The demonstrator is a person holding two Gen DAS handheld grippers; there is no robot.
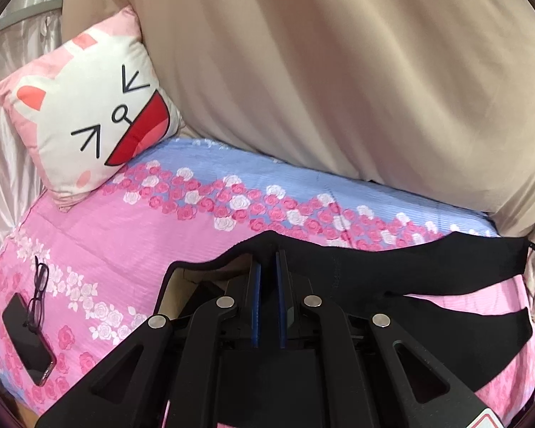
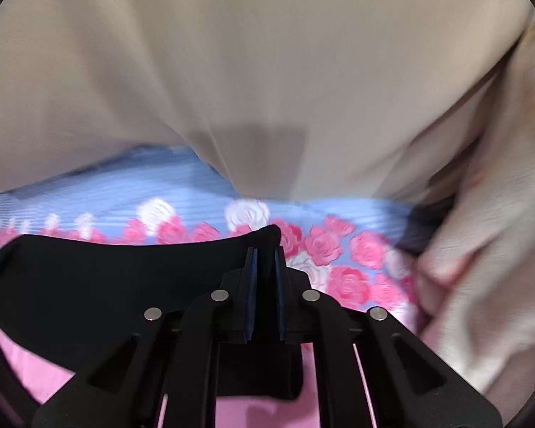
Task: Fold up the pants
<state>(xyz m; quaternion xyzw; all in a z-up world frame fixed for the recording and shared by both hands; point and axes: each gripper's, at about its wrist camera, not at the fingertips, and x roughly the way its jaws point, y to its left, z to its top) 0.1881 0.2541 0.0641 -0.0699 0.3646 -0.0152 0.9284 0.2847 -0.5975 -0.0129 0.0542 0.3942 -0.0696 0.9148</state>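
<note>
Black pants [image 1: 428, 267] hang stretched above a pink and blue flowered bed sheet [image 1: 132, 235]. My left gripper [image 1: 268, 249] is shut on the pants' edge, which peaks between the blue pads. The cloth runs off to the right, with two dark leg parts trailing down. In the right wrist view my right gripper [image 2: 266, 246] is shut on another corner of the black pants [image 2: 100, 278]; the cloth spreads to the left over the sheet [image 2: 339, 249]. That view is blurred.
A pink and white cat-face pillow [image 1: 89, 114] leans at the bed's far left. A phone [image 1: 26, 342] and glasses [image 1: 39, 285] lie on the sheet at the left. A beige curtain [image 1: 321, 71] hangs behind the bed and also fills the right wrist view [image 2: 232, 71].
</note>
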